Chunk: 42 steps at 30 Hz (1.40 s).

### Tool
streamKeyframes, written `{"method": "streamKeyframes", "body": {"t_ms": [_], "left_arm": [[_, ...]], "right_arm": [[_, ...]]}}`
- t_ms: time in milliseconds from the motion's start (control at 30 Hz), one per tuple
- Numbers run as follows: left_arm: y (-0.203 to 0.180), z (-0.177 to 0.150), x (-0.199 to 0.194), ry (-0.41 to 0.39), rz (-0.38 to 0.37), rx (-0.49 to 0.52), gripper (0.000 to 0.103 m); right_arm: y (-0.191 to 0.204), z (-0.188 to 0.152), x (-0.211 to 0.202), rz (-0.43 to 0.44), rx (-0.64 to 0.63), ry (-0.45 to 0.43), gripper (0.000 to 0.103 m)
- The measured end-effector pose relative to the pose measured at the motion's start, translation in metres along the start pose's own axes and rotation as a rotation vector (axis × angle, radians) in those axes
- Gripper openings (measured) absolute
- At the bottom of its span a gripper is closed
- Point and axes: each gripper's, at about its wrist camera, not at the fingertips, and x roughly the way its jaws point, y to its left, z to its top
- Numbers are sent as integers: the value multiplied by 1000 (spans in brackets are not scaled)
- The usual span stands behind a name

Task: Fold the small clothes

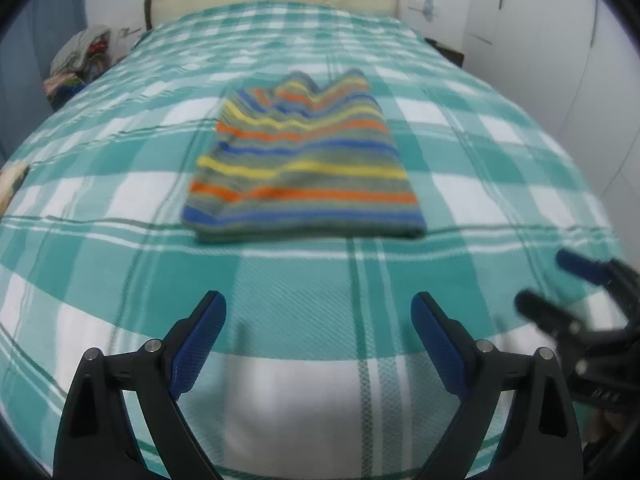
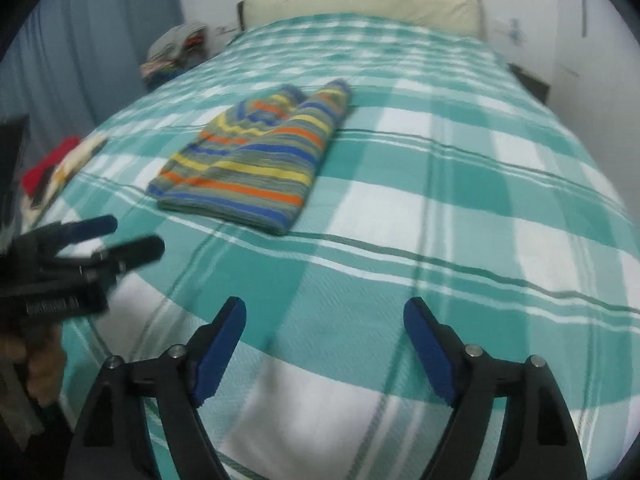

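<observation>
On the bed (image 1: 120, 280), striped garment (image 1: 304, 160) lies lengthwise toward the headboard.

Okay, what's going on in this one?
A person with a gripper in each hand is folding small clothes on a bed with a green checked cover. A striped garment lies folded flat on it. The left gripper and right gripper are both open, empty, and hover short of the garment.

Bare bedspread (image 1: 304, 280) before striped garment (image 1: 304, 160), clothes pile (image 1: 80, 60) far left
</observation>
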Motion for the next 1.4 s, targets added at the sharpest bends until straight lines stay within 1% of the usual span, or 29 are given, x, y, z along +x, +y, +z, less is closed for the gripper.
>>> {"method": "streamKeyframes", "body": {"t_ms": [167, 300, 367, 500, 633, 1400], "left_arm": [[-2, -12, 24, 20, 30, 7, 95], [-4, -17, 31, 12, 53, 19, 99], [-6, -19, 33, 12, 63, 29, 100], [-10, -22, 36, 12, 87, 46, 102], [-10, -22, 37, 17, 92, 47, 102], [-13, -24, 39, 17, 105, 52, 103]], "right_arm": [[-16, -10, 14, -96, 43, -30, 83], [-18, -21, 30, -120, 51, -30, 83], [-16, -22, 36, -131, 43, -29, 86], [-15, -25, 45, -130, 40, -15, 91], [-15, -27, 49, -130, 40, -12, 93], [-12, -26, 51, -138, 33, -5, 96]]}}
